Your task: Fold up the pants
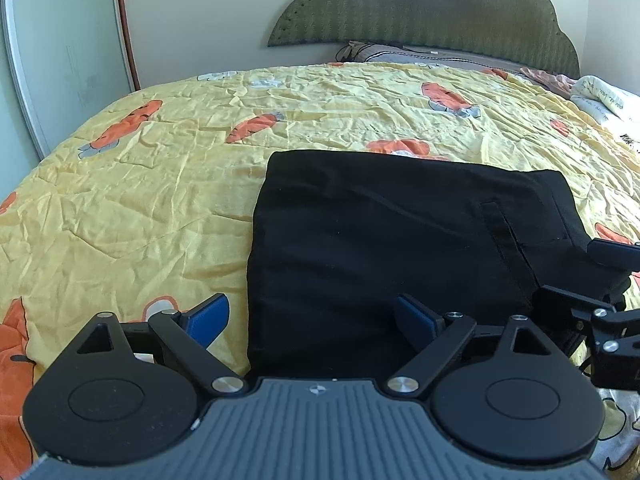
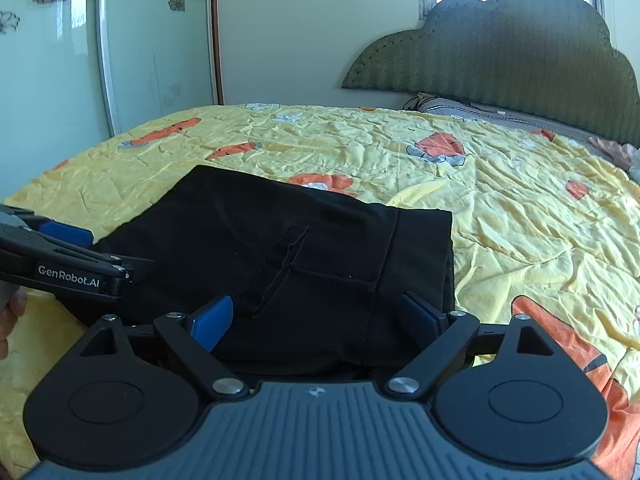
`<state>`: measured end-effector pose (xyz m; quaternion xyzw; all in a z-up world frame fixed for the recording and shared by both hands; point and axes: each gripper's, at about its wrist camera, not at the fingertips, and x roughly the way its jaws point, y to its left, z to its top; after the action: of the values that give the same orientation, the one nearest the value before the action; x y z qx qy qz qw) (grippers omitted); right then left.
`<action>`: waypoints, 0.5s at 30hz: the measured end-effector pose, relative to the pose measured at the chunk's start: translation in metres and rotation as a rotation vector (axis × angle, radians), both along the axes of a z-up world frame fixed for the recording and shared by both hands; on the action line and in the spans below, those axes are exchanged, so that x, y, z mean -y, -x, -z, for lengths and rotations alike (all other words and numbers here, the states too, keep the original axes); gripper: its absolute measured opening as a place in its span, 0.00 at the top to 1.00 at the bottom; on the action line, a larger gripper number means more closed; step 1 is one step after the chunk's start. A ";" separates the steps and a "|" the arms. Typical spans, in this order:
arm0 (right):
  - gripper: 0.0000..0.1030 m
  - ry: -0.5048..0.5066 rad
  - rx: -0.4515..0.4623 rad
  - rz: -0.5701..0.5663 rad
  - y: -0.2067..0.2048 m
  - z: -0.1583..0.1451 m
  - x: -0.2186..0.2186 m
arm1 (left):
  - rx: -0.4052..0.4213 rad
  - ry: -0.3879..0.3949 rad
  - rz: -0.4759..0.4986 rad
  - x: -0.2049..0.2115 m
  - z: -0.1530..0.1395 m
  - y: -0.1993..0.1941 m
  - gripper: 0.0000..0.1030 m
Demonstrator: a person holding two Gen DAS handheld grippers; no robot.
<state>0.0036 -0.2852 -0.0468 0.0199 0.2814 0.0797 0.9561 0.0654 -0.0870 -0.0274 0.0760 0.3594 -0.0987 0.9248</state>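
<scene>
The black pants (image 1: pixel 400 240) lie folded into a compact rectangle on the yellow bedspread (image 1: pixel 160 200), with a pocket seam showing on top. My left gripper (image 1: pixel 312 320) is open at the near left edge of the fold, its blue pads (image 1: pixel 212 316) wide apart and holding nothing. My right gripper (image 2: pixel 316 320) is open over the near right part of the pants (image 2: pixel 320 248), its blue pads (image 2: pixel 214 318) apart and empty. The left gripper also shows at the left of the right wrist view (image 2: pixel 64 256); the right gripper shows at the right edge of the left wrist view (image 1: pixel 600 300).
The yellow bedspread (image 2: pixel 500 208) has orange carrot prints and many creases. A green padded headboard (image 2: pixel 520 52) stands at the far end with pillows (image 1: pixel 440 54) below it. White bedding (image 1: pixel 600 96) lies at far right. A glass wardrobe door (image 2: pixel 80 48) stands left.
</scene>
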 end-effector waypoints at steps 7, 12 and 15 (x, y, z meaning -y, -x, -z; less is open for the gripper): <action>0.12 -0.256 -0.057 0.091 -0.014 -0.003 0.077 | -0.068 0.130 0.022 -0.038 -0.003 -0.032 0.13; 0.12 -0.406 -0.170 -0.059 -0.037 0.012 0.104 | -0.230 0.345 0.128 -0.065 0.007 -0.061 0.12; 0.11 -0.460 -0.199 -0.134 -0.051 0.019 0.109 | -0.268 0.425 0.184 -0.072 0.009 -0.072 0.12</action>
<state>0.0543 -0.3939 -0.0660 0.2256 0.3491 0.2026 0.8867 0.1370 -0.0148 -0.0366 -0.1015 0.4412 -0.2648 0.8514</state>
